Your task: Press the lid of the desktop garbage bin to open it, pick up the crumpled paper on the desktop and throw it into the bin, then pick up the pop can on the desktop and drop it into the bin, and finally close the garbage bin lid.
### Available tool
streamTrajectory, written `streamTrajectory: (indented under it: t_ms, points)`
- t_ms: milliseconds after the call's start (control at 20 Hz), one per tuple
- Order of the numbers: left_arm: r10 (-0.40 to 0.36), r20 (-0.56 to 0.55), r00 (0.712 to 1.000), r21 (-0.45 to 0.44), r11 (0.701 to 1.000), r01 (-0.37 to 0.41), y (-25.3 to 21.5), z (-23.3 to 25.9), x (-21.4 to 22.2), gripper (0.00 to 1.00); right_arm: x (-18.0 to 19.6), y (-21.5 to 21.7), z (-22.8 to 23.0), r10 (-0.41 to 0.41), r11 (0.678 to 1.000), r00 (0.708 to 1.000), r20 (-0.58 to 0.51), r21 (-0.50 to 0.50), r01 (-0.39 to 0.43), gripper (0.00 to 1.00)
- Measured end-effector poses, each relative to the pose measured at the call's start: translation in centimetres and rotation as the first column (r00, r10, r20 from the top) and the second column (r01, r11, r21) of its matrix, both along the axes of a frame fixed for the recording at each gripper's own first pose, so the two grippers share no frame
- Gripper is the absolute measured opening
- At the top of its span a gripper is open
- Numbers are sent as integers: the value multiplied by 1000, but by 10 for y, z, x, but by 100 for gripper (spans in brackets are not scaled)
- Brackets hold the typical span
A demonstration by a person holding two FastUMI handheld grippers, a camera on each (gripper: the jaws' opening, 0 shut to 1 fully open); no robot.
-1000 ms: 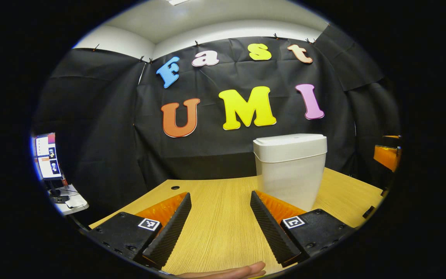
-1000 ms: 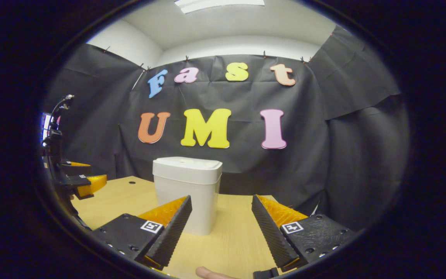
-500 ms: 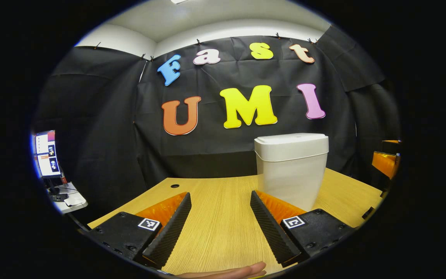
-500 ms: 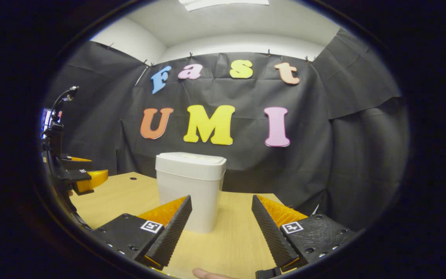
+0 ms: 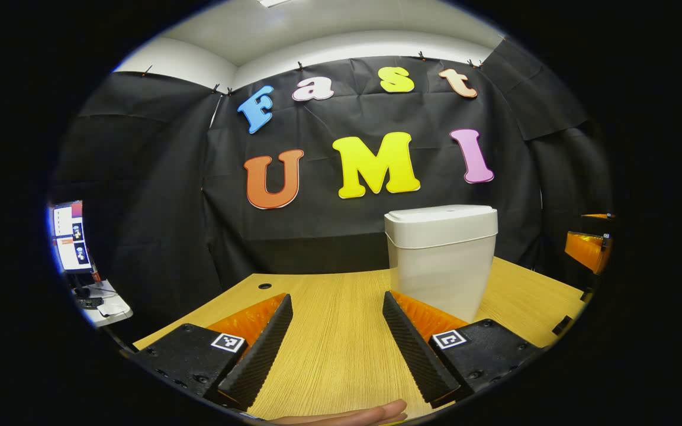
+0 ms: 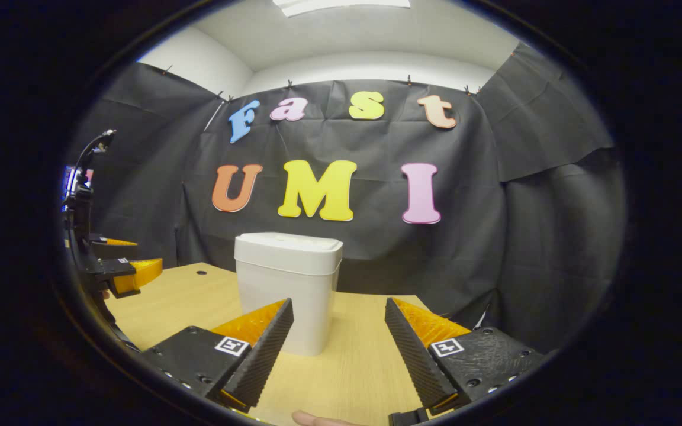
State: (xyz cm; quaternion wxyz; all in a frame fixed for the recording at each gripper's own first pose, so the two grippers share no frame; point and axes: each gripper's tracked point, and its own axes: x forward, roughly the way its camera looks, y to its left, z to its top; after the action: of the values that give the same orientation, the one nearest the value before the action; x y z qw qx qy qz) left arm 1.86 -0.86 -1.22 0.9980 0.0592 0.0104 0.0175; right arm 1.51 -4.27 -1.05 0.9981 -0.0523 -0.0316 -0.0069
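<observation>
Left gripper view: my left tongs (image 5: 335, 349) hung over the wooden desk (image 5: 341, 331), fingers spread wide with nothing between them. The white garbage bin (image 5: 440, 260) stood upright on the desk ahead and to the right, just past my right-hand finger (image 5: 415, 349), its lid (image 5: 440, 214) down flat. A fingertip of my hand (image 5: 370, 414) showed at the bottom edge. At the far right edge sat my other tongs (image 5: 589, 248). Right gripper view: my right tongs (image 6: 338, 349) were likewise released, gap bare above the desk (image 6: 353, 367). The bin (image 6: 286, 296) stood ahead and left, partly behind my left-hand finger (image 6: 261, 349), lid (image 6: 289, 244) closed. My left tongs (image 6: 119, 266) hung at the far left, over the desk edge.
</observation>
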Motion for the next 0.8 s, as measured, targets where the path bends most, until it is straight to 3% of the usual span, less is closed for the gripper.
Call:
streamTrajectory:
  t_ms: [800]
  points:
    - [8,-10,1000,-8,1000,-8,-2,-4,3,99,6,-2,-9,-10,1000,1000,-23,-11,10,97]
